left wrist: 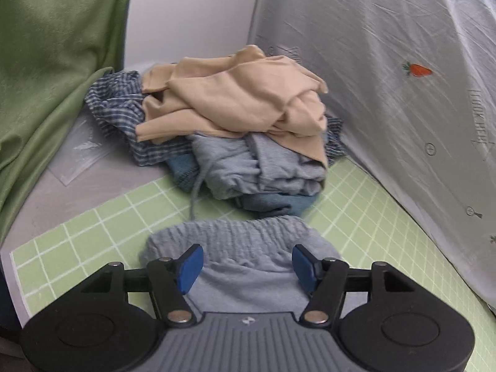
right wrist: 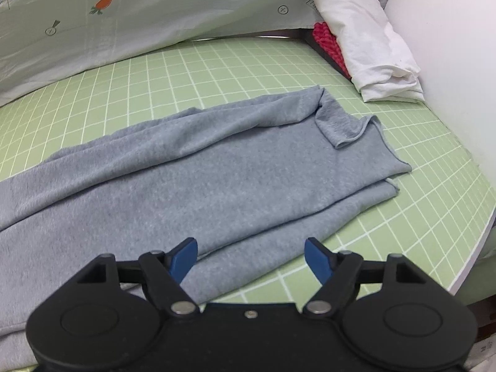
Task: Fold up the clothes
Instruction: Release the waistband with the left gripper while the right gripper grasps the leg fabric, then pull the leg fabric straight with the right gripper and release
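Looking along the left gripper [left wrist: 247,263], I see its blue pads spread wide apart over the gathered elastic waistband of the grey sweatpants [left wrist: 245,248], holding nothing. The waistband lies on the green grid mat [left wrist: 77,241] that covers the desk. Just beyond it sits a heap of unfolded clothes [left wrist: 235,130]: a tan garment on top, grey and blue pieces beneath, a blue checked shirt to the left. A green cloth [left wrist: 52,62] hangs at the left and a white sheet with carrot prints [left wrist: 387,77] at the right.

From the right gripper [right wrist: 250,255], also wide open and empty, the sweatpants' legs [right wrist: 217,170] stretch flat across the mat [right wrist: 403,217], one cuff turned over at the far end. A folded white garment [right wrist: 365,46] rests near the far right corner, lying on something red [right wrist: 325,40].
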